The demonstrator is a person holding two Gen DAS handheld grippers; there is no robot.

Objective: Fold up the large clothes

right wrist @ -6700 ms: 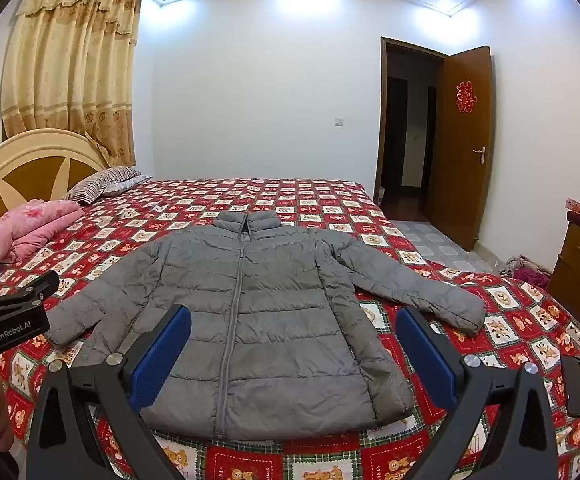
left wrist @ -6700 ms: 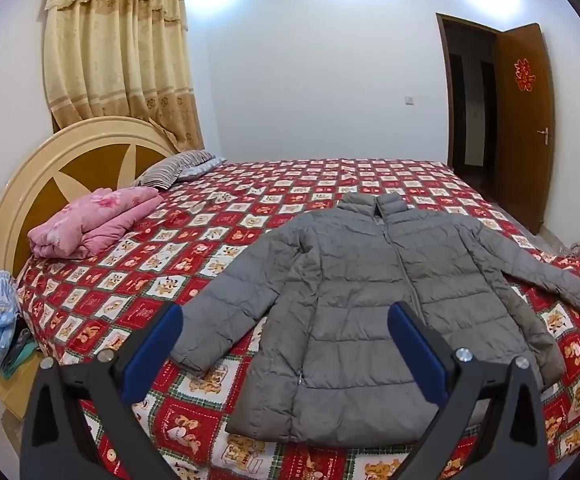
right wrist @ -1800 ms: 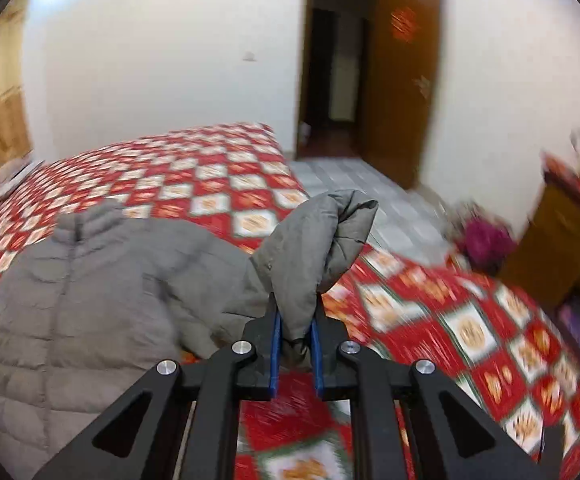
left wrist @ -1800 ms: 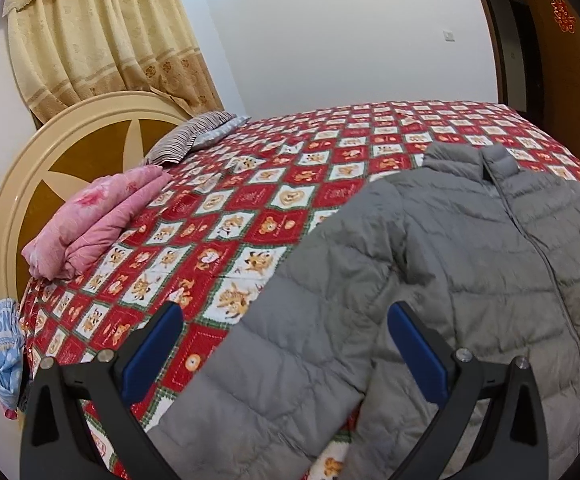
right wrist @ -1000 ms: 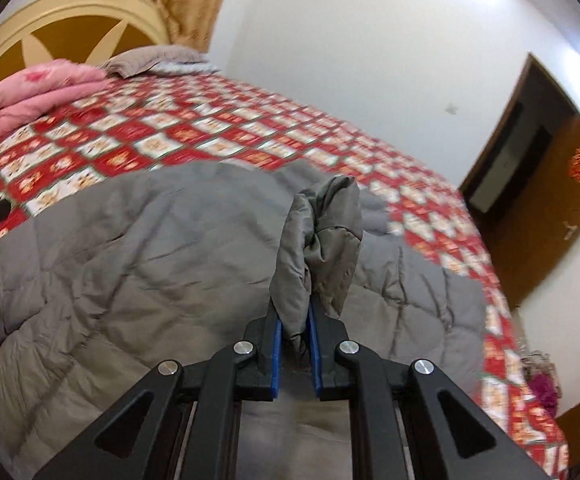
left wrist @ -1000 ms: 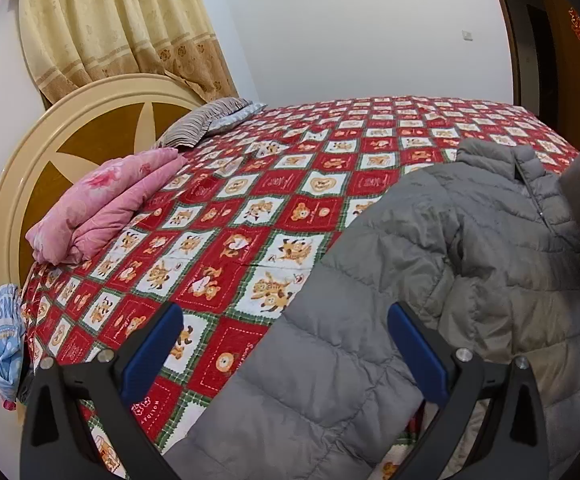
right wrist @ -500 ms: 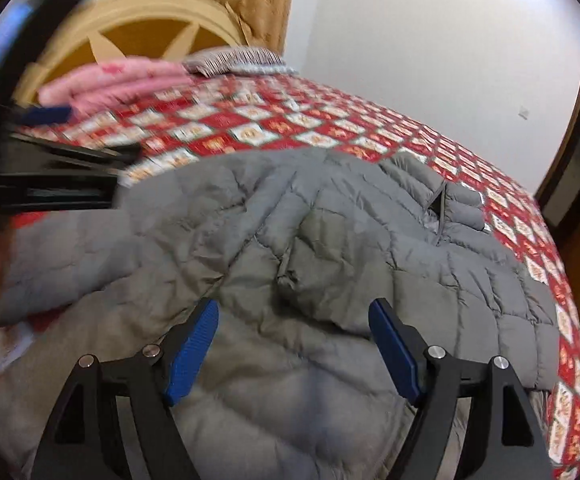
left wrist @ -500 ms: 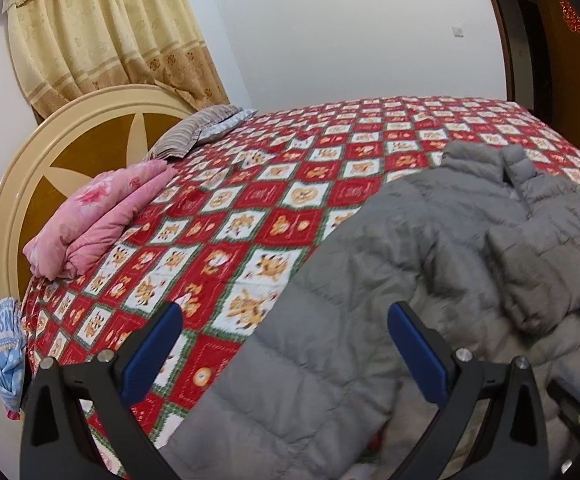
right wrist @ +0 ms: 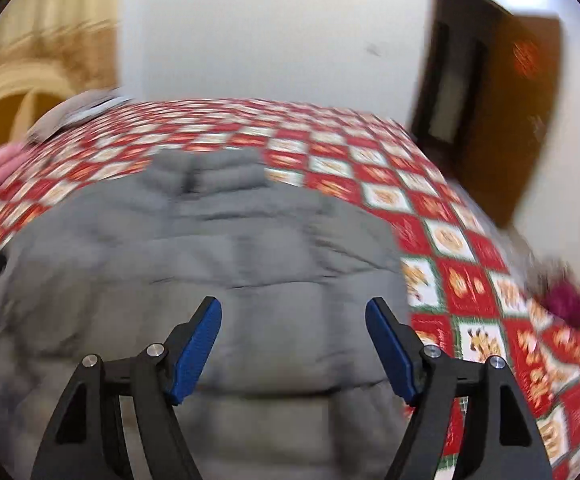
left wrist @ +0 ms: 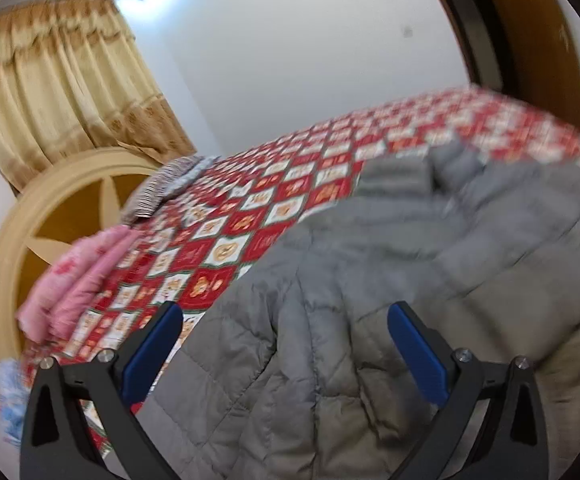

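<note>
Our right gripper (right wrist: 293,344) had its blue pads (right wrist: 197,346) apart, the jaws closing slightly with nothing pinched between them, hovering over the grey puffer jacket (right wrist: 209,256). Our left gripper (left wrist: 283,354) also held its fingers (left wrist: 151,346) wide apart and empty above the jacket's near side. The jacket lay spread on the bed's red patterned cover (left wrist: 225,240), collar toward the far wall, with a pink folded blanket (left wrist: 77,280) and a striped pillow (left wrist: 157,196) near the round headboard (left wrist: 41,208), and a wooden door (right wrist: 530,120) to the right.
</note>
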